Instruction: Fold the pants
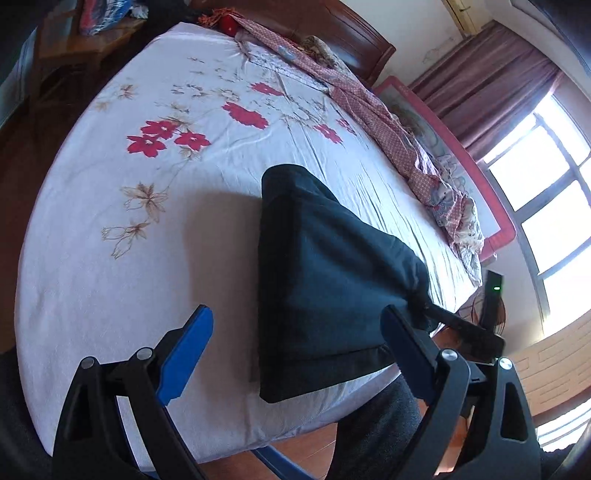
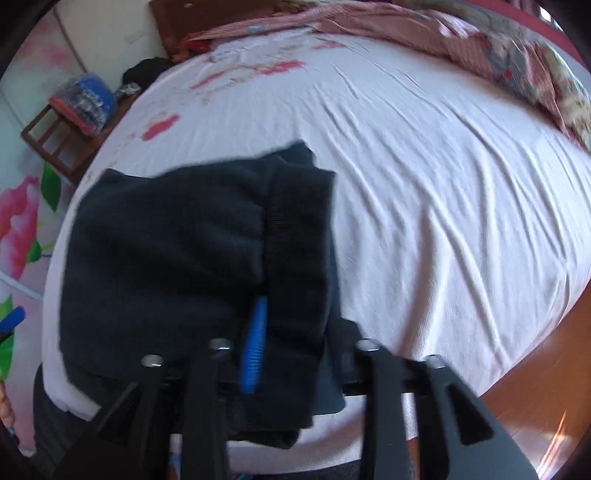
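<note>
The dark navy pants [image 1: 325,280] lie folded on the white flowered bed sheet [image 1: 110,229] near the bed's front edge. My left gripper [image 1: 295,343] is open and empty, its blue fingers [image 1: 188,350] spread on either side of the folded pants' near end, above it. In the right wrist view the pants [image 2: 166,251] fill the lower left. My right gripper [image 2: 273,332] is shut on a lifted fold of the pants at the ribbed band [image 2: 299,258]; one blue finger [image 2: 255,343] shows against the cloth. The right gripper also shows in the left wrist view [image 1: 436,314].
A crumpled pink patterned quilt [image 1: 373,110] lies along the bed's far side by a wooden headboard [image 1: 332,22]. A wooden side table [image 2: 66,136] with a packaged bundle stands beside the bed. The wood floor [image 2: 535,369] lies beyond the bed's edge. A window [image 1: 546,206] is at right.
</note>
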Tool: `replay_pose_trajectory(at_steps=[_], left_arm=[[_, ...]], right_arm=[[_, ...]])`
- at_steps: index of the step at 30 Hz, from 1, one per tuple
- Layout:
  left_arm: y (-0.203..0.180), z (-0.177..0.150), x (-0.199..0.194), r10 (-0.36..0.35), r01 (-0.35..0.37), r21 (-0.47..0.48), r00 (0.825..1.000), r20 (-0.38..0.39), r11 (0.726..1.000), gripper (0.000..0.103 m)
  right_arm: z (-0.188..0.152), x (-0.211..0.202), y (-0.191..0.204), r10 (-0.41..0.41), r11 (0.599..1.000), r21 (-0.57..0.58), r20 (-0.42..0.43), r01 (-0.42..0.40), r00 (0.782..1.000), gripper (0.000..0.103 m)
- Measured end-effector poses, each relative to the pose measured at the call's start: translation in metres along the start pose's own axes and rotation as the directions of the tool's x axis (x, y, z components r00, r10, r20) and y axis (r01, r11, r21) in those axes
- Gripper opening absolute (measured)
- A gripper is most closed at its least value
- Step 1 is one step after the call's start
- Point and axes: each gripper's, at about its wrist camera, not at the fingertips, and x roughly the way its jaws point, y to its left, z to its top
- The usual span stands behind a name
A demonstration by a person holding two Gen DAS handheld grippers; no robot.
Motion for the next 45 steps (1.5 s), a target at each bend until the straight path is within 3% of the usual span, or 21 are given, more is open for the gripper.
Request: replay_pose_trajectory(at_steps=[1, 2, 3, 5, 10, 13, 14, 18, 20, 22, 23, 24, 25, 26, 27, 28, 32, 35, 37, 39, 45], left_arm=[[-0.001, 0.000, 0.008, 0.012, -0.012, 0.009, 1.000, -0.026, 1.000, 0.092], [-0.002, 0.001, 0.013, 0.021, -0.020, 0.015, 0.999, -0.040, 1.000, 0.092], [-0.002, 0.002, 0.017, 0.014, -0.013, 0.024, 0.999, -0.046, 1.000, 0.092], [-0.006, 0.007, 0.018, 0.050, -0.049, 0.046, 0.998, -0.033, 0.998, 0.092], [-0.026, 0.041, 0.037, 0.027, -0.028, 0.116, 1.000, 0.010, 0.993, 0.093], [-0.048, 0.066, 0.067, -0.054, 0.047, 0.173, 0.998, 0.037, 0.984, 0.093], [-0.054, 0.073, 0.079, -0.055, 0.047, 0.182, 0.998, 0.040, 0.982, 0.093], [-0.064, 0.088, 0.127, 0.003, -0.003, 0.227, 1.000, 0.003, 0.974, 0.093], [-0.056, 0.090, 0.146, 0.027, -0.020, 0.221, 0.999, -0.029, 0.975, 0.092], [-0.059, 0.086, 0.156, 0.057, -0.047, 0.281, 0.998, -0.027, 0.959, 0.092], [-0.064, 0.081, 0.163, 0.100, -0.087, 0.334, 0.995, -0.023, 0.938, 0.092], [-0.068, 0.078, 0.169, 0.147, -0.122, 0.367, 0.988, -0.040, 0.922, 0.092], [-0.075, 0.075, 0.168, 0.178, -0.152, 0.394, 0.984, -0.030, 0.906, 0.092], [-0.082, 0.073, 0.159, 0.183, -0.163, 0.405, 0.983, -0.010, 0.900, 0.092], [-0.085, 0.072, 0.147, 0.172, -0.158, 0.401, 0.985, 0.001, 0.902, 0.092], [-0.087, 0.070, 0.130, 0.145, -0.139, 0.393, 0.989, 0.015, 0.909, 0.092], [-0.065, 0.063, 0.067, 0.045, -0.051, 0.324, 0.999, 0.029, 0.945, 0.100], [-0.020, 0.059, 0.050, -0.074, 0.082, 0.162, 0.996, -0.056, 0.983, 0.101], [0.009, 0.053, 0.052, -0.124, 0.129, 0.043, 0.988, -0.090, 0.991, 0.101], [0.026, 0.046, 0.062, -0.175, 0.173, -0.021, 0.977, -0.123, 0.985, 0.100], [0.053, 0.034, 0.101, -0.407, 0.366, -0.257, 0.905, -0.126, 0.894, 0.100]], right_arm=[[-0.004, 0.003, -0.021, 0.028, 0.992, 0.122, 0.012, -0.029, 1.000, 0.093], [-0.005, 0.002, -0.034, 0.107, 0.975, 0.195, 0.013, -0.108, 0.994, 0.093], [-0.006, -0.007, -0.036, 0.115, 0.969, 0.217, 0.039, -0.121, 0.993, 0.093], [-0.006, -0.031, -0.023, 0.041, 0.985, 0.161, 0.084, -0.054, 0.996, 0.093], [0.003, -0.077, -0.009, -0.109, 0.982, 0.175, 0.205, 0.073, 0.973, 0.088], [0.025, -0.068, -0.007, 0.182, 0.943, 0.227, 0.256, -0.242, 0.949, 0.081], [0.032, -0.057, 0.000, 0.278, 0.921, 0.204, 0.258, -0.333, 0.925, 0.077], [0.046, 0.001, 0.024, 0.322, 0.920, 0.184, 0.144, -0.345, 0.936, 0.075], [0.043, 0.017, 0.018, 0.270, 0.938, 0.198, 0.105, -0.286, 0.957, 0.055], [0.038, 0.020, 0.003, 0.249, 0.938, 0.221, 0.100, -0.265, 0.963, 0.012], [0.037, 0.019, -0.004, 0.249, 0.933, 0.245, 0.093, -0.264, 0.964, 0.009], [0.038, 0.013, -0.008, 0.262, 0.924, 0.264, 0.089, -0.277, 0.961, 0.009], [0.039, 0.002, -0.009, 0.231, 0.934, 0.257, 0.091, -0.247, 0.969, 0.021], [0.041, -0.009, -0.007, 0.185, 0.954, 0.223, 0.080, -0.199, 0.979, 0.038], [0.041, -0.018, -0.008, 0.157, 0.968, 0.187, 0.065, -0.167, 0.985, 0.076], [0.043, -0.025, -0.009, 0.157, 0.973, 0.160, 0.064, -0.166, 0.985, 0.083], [0.050, -0.017, -0.030, 0.264, 0.956, 0.139, -0.018, -0.259, 0.964, 0.083], [0.046, 0.008, -0.041, 0.397, 0.905, 0.200, -0.085, -0.374, 0.914, 0.083], [0.038, 0.025, -0.041, 0.449, 0.878, 0.244, -0.130, -0.411, 0.884, 0.083], [0.025, 0.034, -0.035, 0.507, 0.849, 0.254, -0.147, -0.463, 0.849, 0.083], [0.014, 0.030, -0.017, 0.524, 0.847, 0.188, -0.137, -0.497, 0.841, 0.080]])
